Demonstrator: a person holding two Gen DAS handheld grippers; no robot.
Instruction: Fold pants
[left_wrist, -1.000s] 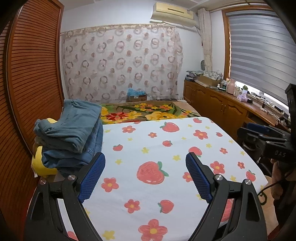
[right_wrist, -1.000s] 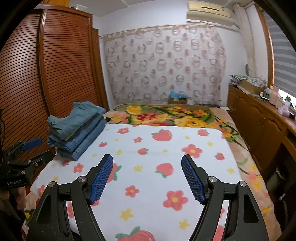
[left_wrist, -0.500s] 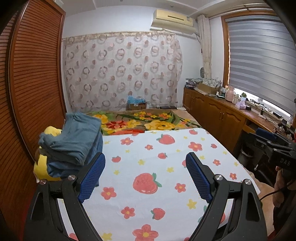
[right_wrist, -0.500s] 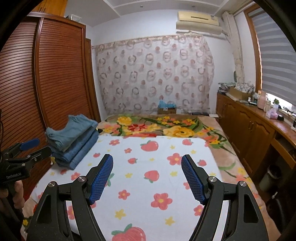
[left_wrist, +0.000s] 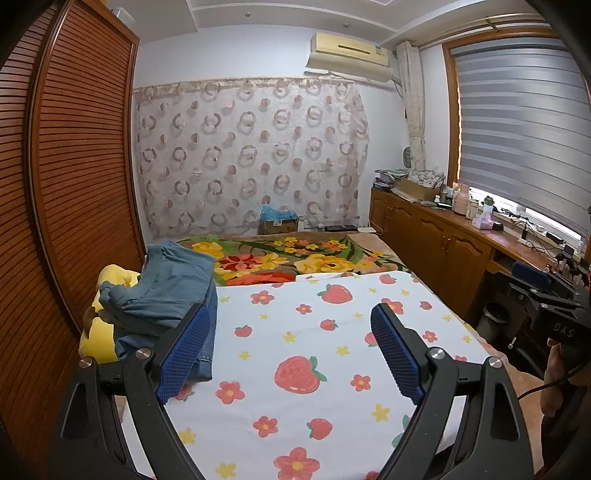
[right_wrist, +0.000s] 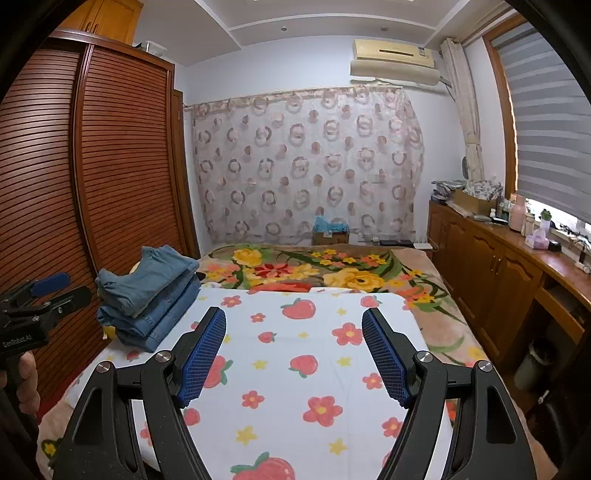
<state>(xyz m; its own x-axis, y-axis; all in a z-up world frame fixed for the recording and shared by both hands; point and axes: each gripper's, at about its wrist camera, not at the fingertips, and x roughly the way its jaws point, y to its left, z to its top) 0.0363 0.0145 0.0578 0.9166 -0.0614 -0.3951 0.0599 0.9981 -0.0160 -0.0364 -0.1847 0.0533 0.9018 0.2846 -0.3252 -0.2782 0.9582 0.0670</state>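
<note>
Nearest the left wrist camera, the left gripper (left_wrist: 290, 347) hung over the bed with its blue-padded fingers (left_wrist: 183, 354) spread wide and nothing between them. In the right wrist view the right gripper (right_wrist: 293, 349) likewise stood wide apart and empty above the sheet (right_wrist: 295, 369), a white cloth printed with strawberries and red and yellow flowers that covered the near part of the bed.

At the right edge of the left view the other gripper's black body bore the letters "DAS", the rest hidden; a hand (left_wrist: 554, 384) held it from below. At the left edge of the right view the other gripper's body read "GenRobot.AI", though the small print was hard to make out.

Further back, at the left side of the bed beside the slatted wooden wardrobe (right_wrist: 110, 166), the folded pants (right_wrist: 147, 295) lay in a stack of blue denim, the top pair lighter than those under it. In the left view the stack rested partly on a yellow pillow (left_wrist: 98, 332), and the left finger overlapped its near edge in the picture.

Beyond the sheet a floral blanket (right_wrist: 314, 269) covered the far end of the bed. Past that stood a cardboard box (right_wrist: 330, 234) with blue stuff in it, a circle-patterned curtain (right_wrist: 306, 162), and an air conditioner (right_wrist: 395, 61) high on the wall. A cluttered wooden desk (right_wrist: 498, 258) ran along the right under the window blind (left_wrist: 517, 129).
</note>
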